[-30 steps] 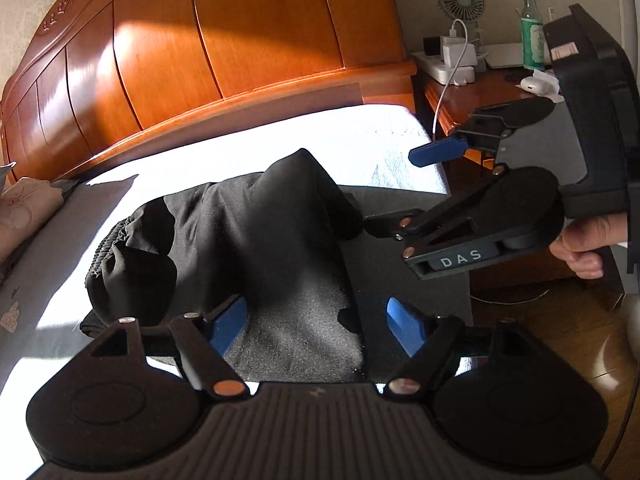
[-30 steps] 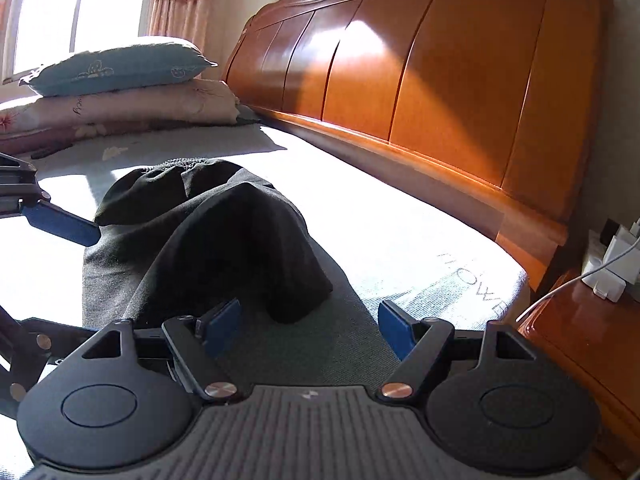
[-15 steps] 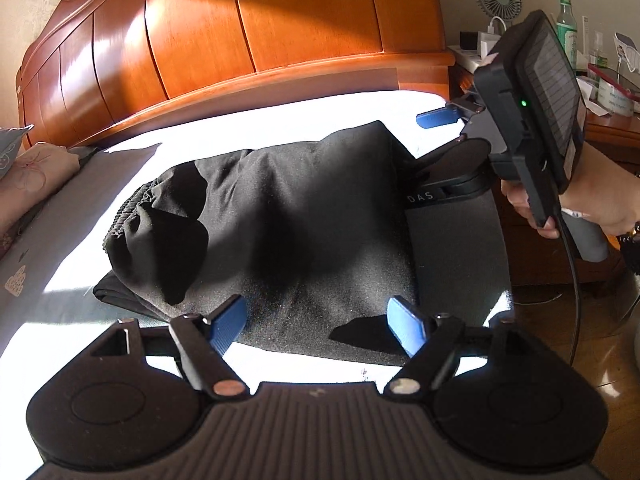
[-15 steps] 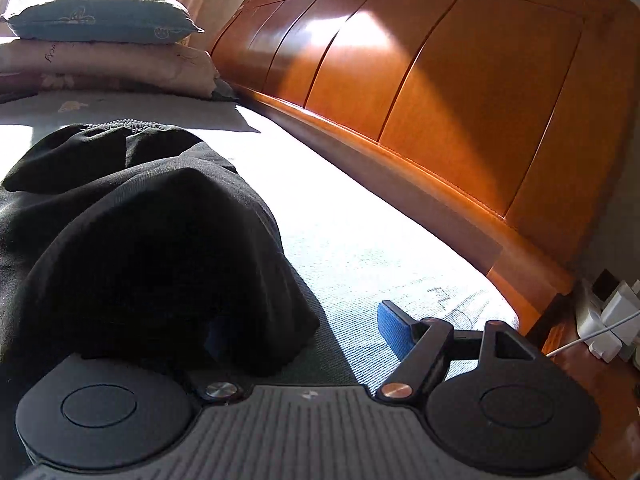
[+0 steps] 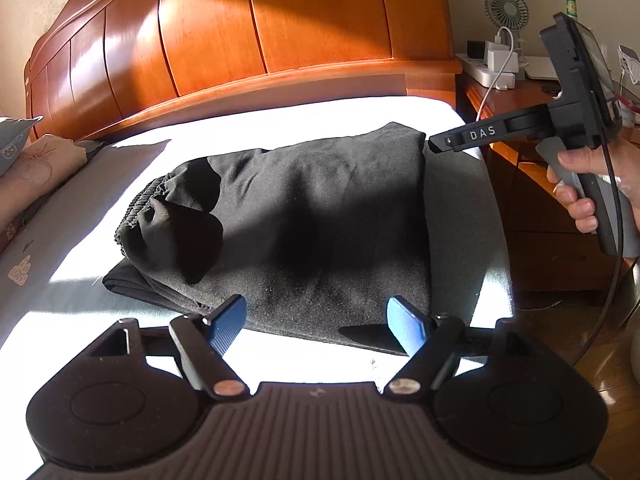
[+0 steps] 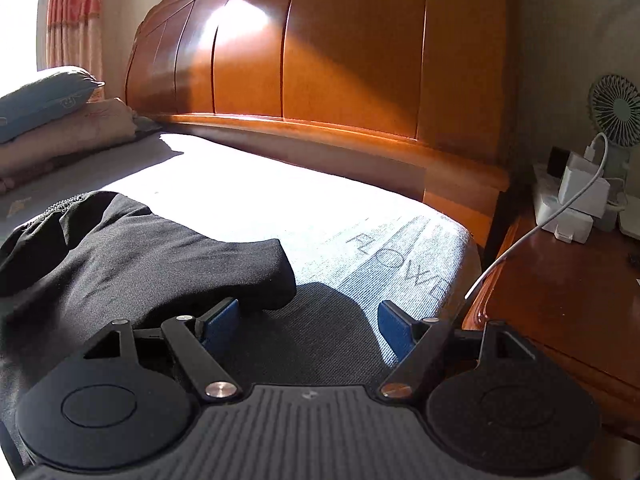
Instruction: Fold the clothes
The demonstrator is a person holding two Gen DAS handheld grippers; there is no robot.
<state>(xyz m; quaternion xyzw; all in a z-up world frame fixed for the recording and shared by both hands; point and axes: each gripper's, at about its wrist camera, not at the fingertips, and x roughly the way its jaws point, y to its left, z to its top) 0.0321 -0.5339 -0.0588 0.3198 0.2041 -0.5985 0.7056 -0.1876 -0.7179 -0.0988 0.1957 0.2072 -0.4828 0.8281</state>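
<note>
Blue pads stand wide apart on the left gripper [image 5: 316,326], nothing between them; it hovers over the near edge of the black garment [image 5: 320,216], which lies folded in a thick slab on the grey mattress [image 5: 72,216]; the right gripper [image 6: 308,326] is likewise spread wide and empty, its left pad just beside the garment's right corner, whether touching cannot be told; in the left wrist view it reaches in from the right, held by a hand [image 5: 600,188], with its tip at the slab's far right corner; the elastic waistband [image 5: 140,200] bunches at the left end, a loose lump of cloth resting on top there; beyond stand the wooden headboard [image 5: 280,28] and, far right, a bedside table [image 6: 560,280] with a charger cable [image 6: 532,232]. The likely trouble is the soft layers; a pinch that catches only the top ply would drag the fold open, and the untidy waistband lump may spill when the slab is lifted; the slab also lies close to the mattress's right edge, so a push that way could slide it off.
</note>
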